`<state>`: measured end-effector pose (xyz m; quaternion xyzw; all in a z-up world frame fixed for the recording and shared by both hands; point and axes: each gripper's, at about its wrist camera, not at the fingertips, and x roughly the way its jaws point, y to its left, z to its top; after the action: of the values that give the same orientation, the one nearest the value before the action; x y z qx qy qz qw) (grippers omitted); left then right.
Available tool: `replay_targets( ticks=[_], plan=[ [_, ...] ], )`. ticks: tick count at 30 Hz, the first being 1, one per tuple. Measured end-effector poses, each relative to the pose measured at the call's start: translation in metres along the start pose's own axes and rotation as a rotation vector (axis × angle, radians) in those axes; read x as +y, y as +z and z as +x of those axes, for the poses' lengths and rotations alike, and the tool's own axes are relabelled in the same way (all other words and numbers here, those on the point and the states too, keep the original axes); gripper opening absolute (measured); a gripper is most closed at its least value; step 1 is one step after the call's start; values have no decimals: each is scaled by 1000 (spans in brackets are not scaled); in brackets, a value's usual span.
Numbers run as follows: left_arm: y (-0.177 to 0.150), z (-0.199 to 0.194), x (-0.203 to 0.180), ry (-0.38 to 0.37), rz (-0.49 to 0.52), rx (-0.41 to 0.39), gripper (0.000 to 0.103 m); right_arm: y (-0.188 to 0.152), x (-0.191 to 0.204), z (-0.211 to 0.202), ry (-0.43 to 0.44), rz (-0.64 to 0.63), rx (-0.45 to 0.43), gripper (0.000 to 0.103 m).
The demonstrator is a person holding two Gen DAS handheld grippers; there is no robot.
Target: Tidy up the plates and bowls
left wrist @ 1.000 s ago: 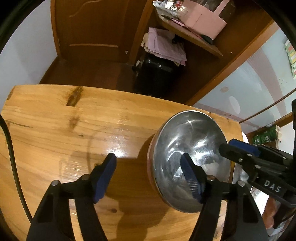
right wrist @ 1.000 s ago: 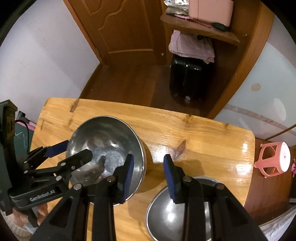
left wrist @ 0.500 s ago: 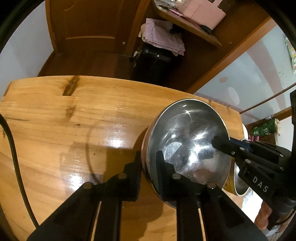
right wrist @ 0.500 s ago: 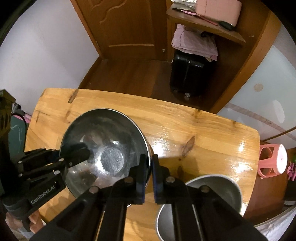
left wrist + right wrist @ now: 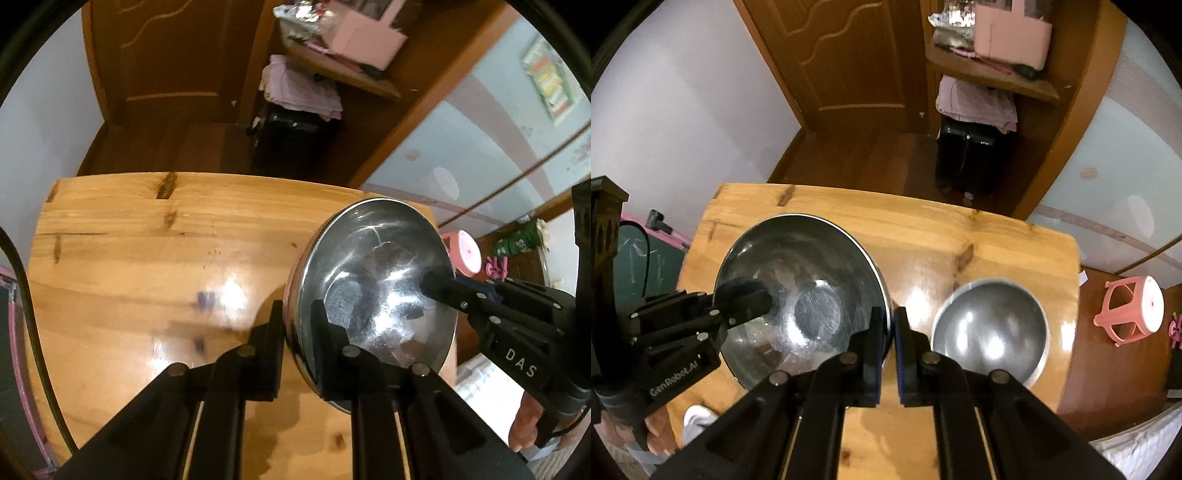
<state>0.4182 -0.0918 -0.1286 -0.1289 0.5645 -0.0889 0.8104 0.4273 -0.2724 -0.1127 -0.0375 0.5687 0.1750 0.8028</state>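
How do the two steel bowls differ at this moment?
The larger bowl is pinched at opposite rims by the left gripper and right gripper; the smaller bowl sits untouched on the table. The larger bowl's inside looks scuffed, the smaller bowl's smoother. Both are shiny metal, open side up.

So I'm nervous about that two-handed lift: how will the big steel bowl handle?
Probably stiff: the big steel bowl keeps its round shape with the left gripper and right gripper clamped on opposite rims. Its polished wall looks slippery, so it could slide. Likely light, being thin metal.
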Motion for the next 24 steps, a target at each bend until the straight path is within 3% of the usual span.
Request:
replay_targets(
  ticks=[13,24],
  plan=[
    [-85,-138,-81,-30,169,-83,12,-97,19,-151,-52,25,-103,6],
    [-160,-206,-111,-37,265,-118,13,-176,39,-221,-65,19,-176,7]
  ],
)
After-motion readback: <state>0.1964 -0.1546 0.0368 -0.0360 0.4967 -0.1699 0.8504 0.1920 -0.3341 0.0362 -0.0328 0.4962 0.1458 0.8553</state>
